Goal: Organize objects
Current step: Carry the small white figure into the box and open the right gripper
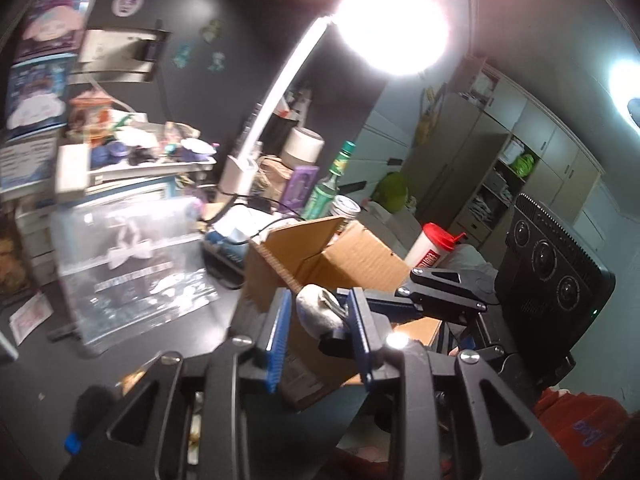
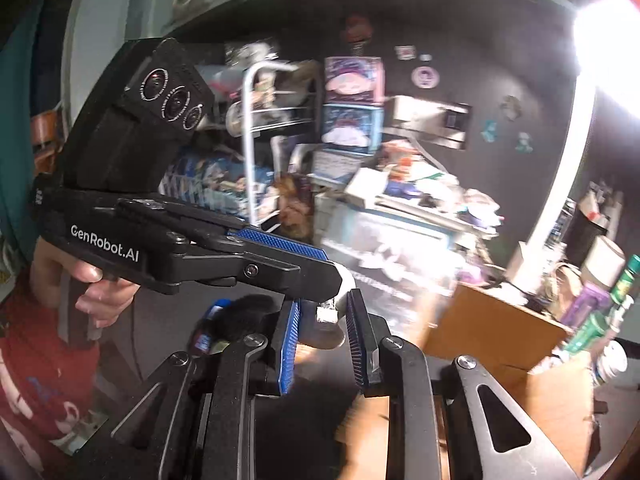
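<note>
A small grey rounded object (image 1: 320, 314) with a silver metal piece hangs in the air above the dark desk, in front of an open cardboard box (image 1: 360, 256). My left gripper (image 1: 319, 294) is shut on it, blue pads on both sides. Coming in from the right, my right gripper (image 1: 372, 300) grips the same object. In the right wrist view the grey object (image 2: 326, 322) sits between the right gripper's (image 2: 324, 300) pads, and the left gripper (image 2: 332, 276) reaches across it from the left. The box (image 2: 492, 328) stands to the right.
A white desk lamp (image 1: 280, 92) glares overhead. A clear plastic bag (image 1: 132, 256) lies left of the box. A green bottle (image 1: 328, 184) and a red-lidded cup (image 1: 432, 248) stand behind it. A black fuzzy item (image 1: 92, 404) lies near. A hand (image 2: 88, 284) holds the left gripper.
</note>
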`<action>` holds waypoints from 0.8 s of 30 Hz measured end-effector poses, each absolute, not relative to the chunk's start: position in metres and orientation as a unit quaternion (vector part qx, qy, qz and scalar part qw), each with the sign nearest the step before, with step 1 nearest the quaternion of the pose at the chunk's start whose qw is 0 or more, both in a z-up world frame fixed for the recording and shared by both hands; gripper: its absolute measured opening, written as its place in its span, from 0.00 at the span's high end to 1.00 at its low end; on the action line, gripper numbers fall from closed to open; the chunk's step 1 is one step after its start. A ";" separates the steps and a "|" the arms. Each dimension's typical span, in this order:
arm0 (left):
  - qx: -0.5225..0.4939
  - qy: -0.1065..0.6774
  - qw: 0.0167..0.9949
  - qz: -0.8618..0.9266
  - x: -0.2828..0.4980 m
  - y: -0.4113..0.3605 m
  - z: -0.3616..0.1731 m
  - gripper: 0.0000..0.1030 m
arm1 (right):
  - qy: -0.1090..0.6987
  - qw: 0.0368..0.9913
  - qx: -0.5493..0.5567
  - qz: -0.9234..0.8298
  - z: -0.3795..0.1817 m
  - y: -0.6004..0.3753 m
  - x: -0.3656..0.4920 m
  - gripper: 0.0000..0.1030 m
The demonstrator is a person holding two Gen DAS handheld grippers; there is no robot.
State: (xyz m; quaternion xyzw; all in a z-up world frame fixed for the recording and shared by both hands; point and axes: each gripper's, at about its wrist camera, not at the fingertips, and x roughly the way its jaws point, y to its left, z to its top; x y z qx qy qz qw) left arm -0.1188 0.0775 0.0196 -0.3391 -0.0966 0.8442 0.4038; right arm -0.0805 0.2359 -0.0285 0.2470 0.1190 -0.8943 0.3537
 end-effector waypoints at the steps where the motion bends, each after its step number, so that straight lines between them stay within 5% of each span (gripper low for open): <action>1: -0.345 -0.093 0.411 0.839 -0.126 0.092 0.021 0.77 | 0.113 0.350 0.250 -0.896 -0.028 0.249 -0.085 0.82; 14: -0.404 -0.073 0.427 0.806 -0.177 0.176 0.004 0.80 | 0.093 0.308 0.302 -0.897 -0.043 0.314 -0.124 0.77; 18: -0.405 -0.052 0.405 0.818 -0.177 0.179 0.001 0.38 | 0.107 0.298 0.316 -0.894 -0.048 0.315 -0.129 0.59; 24: -0.388 -0.039 0.386 0.836 -0.166 0.164 0.009 0.31 | 0.122 0.286 0.326 -0.893 -0.050 0.315 -0.130 0.59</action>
